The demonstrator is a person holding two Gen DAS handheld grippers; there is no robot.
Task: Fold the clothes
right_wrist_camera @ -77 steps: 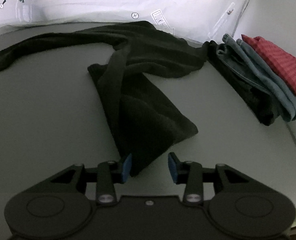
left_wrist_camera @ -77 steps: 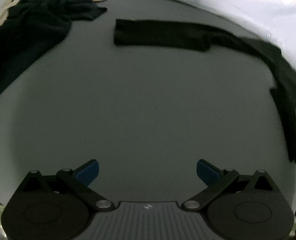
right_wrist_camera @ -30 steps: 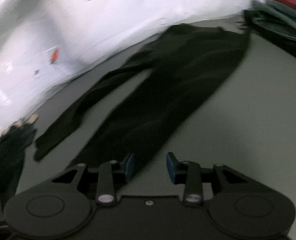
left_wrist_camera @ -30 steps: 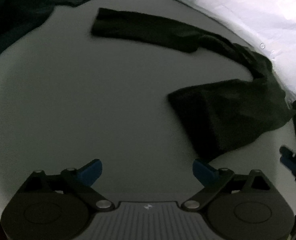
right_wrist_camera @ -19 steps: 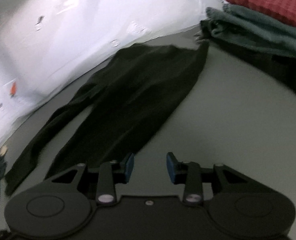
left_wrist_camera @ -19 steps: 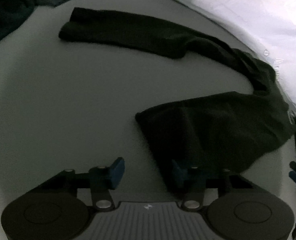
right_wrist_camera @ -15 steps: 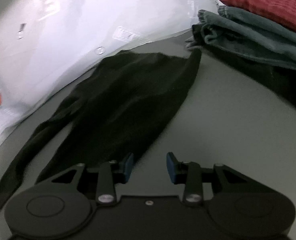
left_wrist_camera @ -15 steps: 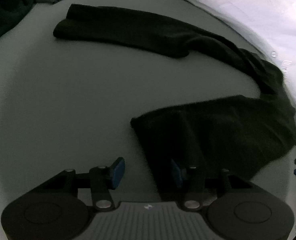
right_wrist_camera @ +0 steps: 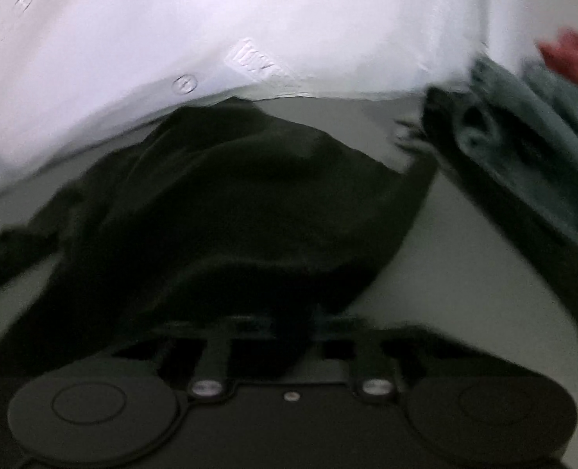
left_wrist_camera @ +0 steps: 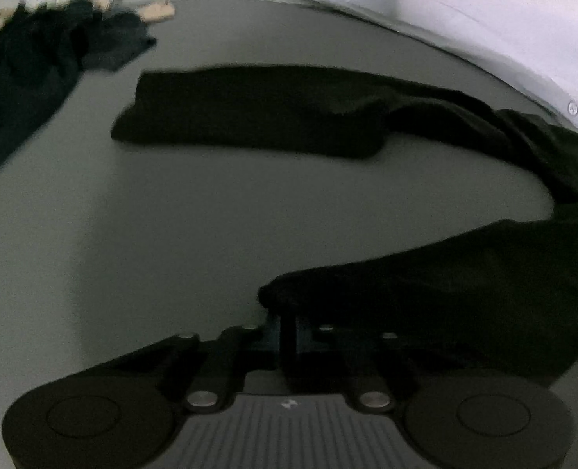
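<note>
Two grippers have each pinched the same long black knit garment (left_wrist_camera: 445,289), which lies sprawled across the grey surface (left_wrist_camera: 171,215) near its far edge, against a white sheet (right_wrist_camera: 249,19). The left gripper (left_wrist_camera: 288,326) has its fingers closed on the end of the nearer leg or sleeve; the other limb stretches flat toward the far left corner, where a dark crumpled heap of clothes (left_wrist_camera: 34,66) waits. The right gripper (right_wrist_camera: 289,326) has its fingers closed on a fold at the garment's wider end, just beside a stack of folded clothes, grey-green and red (right_wrist_camera: 543,136), at the right edge. This looks like the grasp that starts a fold. Next, I would guess, both hands must lift together and carry the held edge over the other limb, keeping the cloth taut and clear of the stack.
</note>
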